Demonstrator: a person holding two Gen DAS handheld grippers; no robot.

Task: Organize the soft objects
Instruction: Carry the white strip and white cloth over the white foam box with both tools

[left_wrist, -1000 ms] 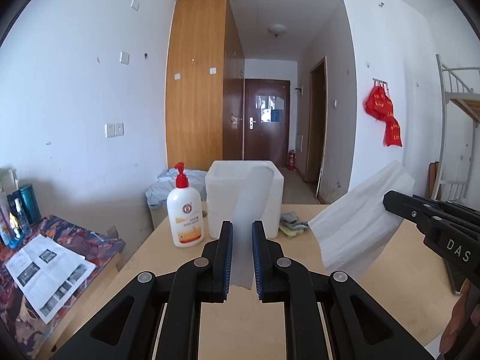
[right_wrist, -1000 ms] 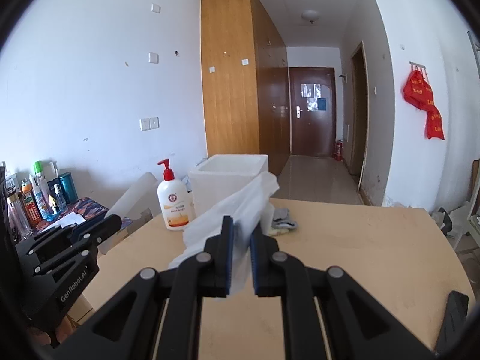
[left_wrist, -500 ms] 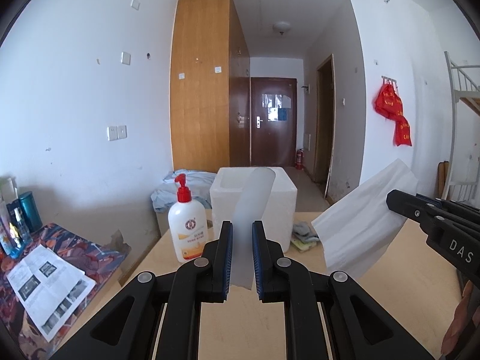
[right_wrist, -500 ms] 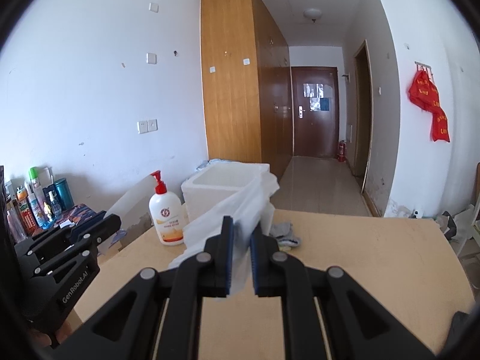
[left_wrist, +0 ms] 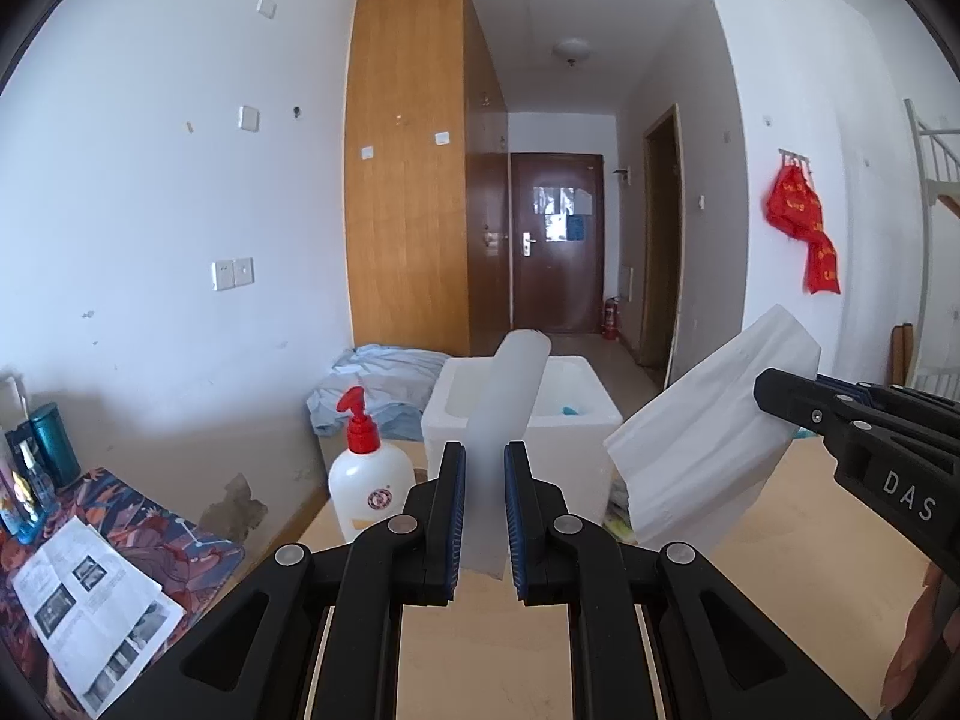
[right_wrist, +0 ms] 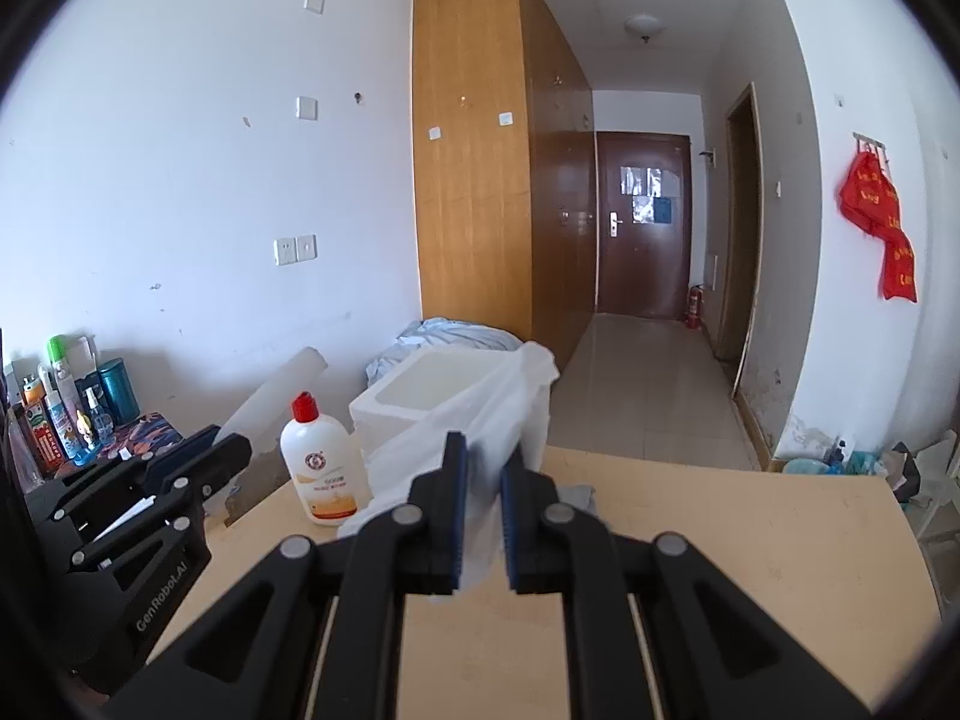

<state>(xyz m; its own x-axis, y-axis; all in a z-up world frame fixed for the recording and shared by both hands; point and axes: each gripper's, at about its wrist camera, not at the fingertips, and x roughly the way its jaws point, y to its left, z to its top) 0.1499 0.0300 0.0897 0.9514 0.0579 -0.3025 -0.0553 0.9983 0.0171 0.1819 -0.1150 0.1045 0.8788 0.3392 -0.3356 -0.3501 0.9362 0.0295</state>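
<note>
One thin white cloth (left_wrist: 708,450), soft and faintly creased, hung stretched in the air above the pale wooden table (right_wrist: 720,546). The left gripper (left_wrist: 483,516) pinched one edge of it between blue ribbed pads; the right gripper (right_wrist: 480,516) pinched another part the same way. Near the table's far left corner stood one blocky white foam box (left_wrist: 591,438) with thick walls and an open top, and beside it one smooth white pump bottle (left_wrist: 367,489) with a red nozzle. One small crumpled rag (right_wrist: 579,495) lay by the box's foot.
</note>
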